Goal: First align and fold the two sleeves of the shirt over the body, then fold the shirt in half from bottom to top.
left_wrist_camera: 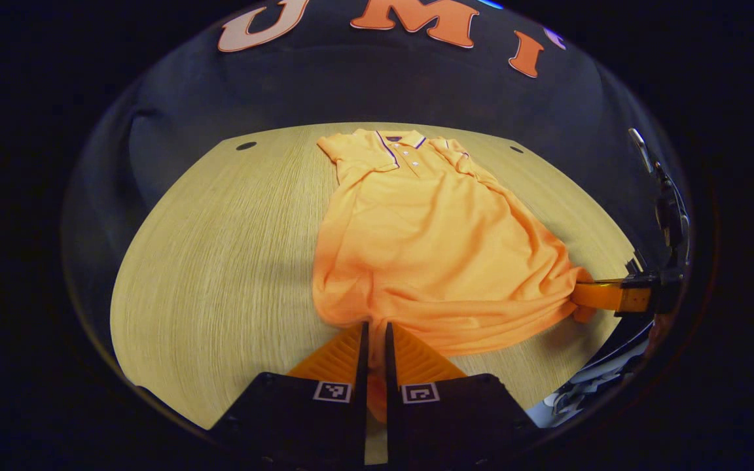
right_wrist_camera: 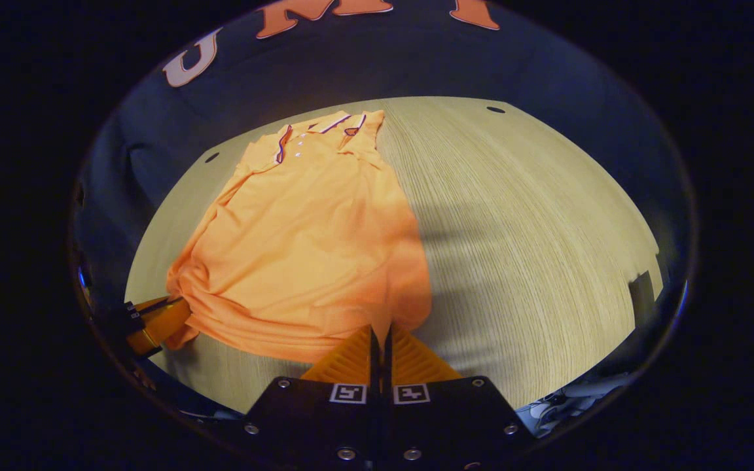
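Note:
An orange polo shirt (left_wrist_camera: 429,235) lies on the wooden table (left_wrist_camera: 220,248), collar at the far end, both sleeves folded in over the body. My left gripper (left_wrist_camera: 374,330) is shut on the near hem at one bottom corner, and cloth shows between its fingers. The right gripper (left_wrist_camera: 583,296) pinches the other bottom corner at the right. In the right gripper view the shirt (right_wrist_camera: 305,242) stretches away to the left, and my right gripper (right_wrist_camera: 380,333) is shut on its hem corner. The left gripper (right_wrist_camera: 177,314) holds the far corner there. The hem bunches between the two.
Bare table (right_wrist_camera: 534,229) lies either side of the shirt. Small dark holes (left_wrist_camera: 245,145) (left_wrist_camera: 516,149) mark its far corners. The black cloth wall (left_wrist_camera: 377,85) stands behind. Something pale and patterned (left_wrist_camera: 599,379) shows below the near edge.

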A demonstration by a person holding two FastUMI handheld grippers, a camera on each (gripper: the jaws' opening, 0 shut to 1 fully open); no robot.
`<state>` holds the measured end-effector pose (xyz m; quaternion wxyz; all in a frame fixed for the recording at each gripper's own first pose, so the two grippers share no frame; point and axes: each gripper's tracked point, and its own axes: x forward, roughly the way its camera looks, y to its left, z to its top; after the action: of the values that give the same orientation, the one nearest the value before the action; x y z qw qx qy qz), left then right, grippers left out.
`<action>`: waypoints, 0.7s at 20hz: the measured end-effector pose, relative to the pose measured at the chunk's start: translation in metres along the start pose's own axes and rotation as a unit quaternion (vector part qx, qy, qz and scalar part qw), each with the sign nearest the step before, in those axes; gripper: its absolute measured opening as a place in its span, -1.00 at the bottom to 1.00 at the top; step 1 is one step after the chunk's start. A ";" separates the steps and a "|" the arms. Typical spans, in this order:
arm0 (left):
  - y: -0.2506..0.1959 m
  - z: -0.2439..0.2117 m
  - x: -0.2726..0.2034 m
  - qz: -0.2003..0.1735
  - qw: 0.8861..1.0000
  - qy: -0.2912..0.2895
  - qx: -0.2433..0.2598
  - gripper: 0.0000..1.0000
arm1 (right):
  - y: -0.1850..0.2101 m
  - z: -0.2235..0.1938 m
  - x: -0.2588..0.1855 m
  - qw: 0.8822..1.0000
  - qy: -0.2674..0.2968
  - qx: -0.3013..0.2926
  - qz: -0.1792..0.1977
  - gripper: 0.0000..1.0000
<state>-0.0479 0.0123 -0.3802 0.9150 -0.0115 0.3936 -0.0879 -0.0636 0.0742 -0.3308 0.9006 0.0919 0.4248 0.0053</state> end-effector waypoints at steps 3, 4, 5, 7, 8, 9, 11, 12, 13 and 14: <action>-0.001 0.002 -0.006 -0.002 1.000 0.009 0.008 -0.96 | 0.005 0.000 0.001 0.999 0.008 0.028 0.020 -0.98; 0.001 0.007 -0.009 0.000 1.000 0.005 0.005 -0.96 | 0.004 0.000 -0.001 0.999 0.010 0.036 0.025 -0.99; 0.000 0.012 -0.011 -0.003 1.000 0.001 -0.002 -0.96 | 0.006 0.002 -0.003 0.999 0.008 0.040 0.035 -0.99; 0.001 0.026 -0.018 -0.007 1.000 -0.009 -0.015 -0.96 | 0.007 0.009 -0.009 0.998 0.000 0.042 0.050 -0.99; 0.000 0.036 -0.020 -0.008 1.000 -0.018 -0.020 -0.96 | 0.008 0.014 -0.012 0.997 -0.005 0.045 0.055 -0.99; 0.000 0.045 -0.023 -0.008 0.999 -0.025 -0.022 -0.96 | 0.008 0.021 -0.014 0.997 -0.011 0.047 0.061 -0.98; -0.002 0.064 -0.032 -0.010 0.999 -0.042 -0.027 -0.96 | 0.010 0.039 -0.021 0.996 -0.030 0.046 0.076 -0.98; -0.004 0.072 -0.035 -0.011 0.998 -0.051 -0.030 -0.97 | 0.010 0.048 -0.024 0.995 -0.039 0.042 0.080 -0.99; -0.007 0.080 -0.038 -0.011 0.998 -0.058 -0.031 -0.96 | 0.009 0.056 -0.027 0.995 -0.044 0.038 0.083 -0.99; -0.009 0.088 -0.041 -0.011 0.997 -0.064 -0.030 -0.97 | 0.009 0.064 -0.029 0.994 -0.049 0.036 0.087 -0.99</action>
<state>-0.0135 0.0065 -0.2891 0.9366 -0.0490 0.3365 -0.0846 -0.0324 0.0701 -0.2671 0.9126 0.1610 0.3703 0.0639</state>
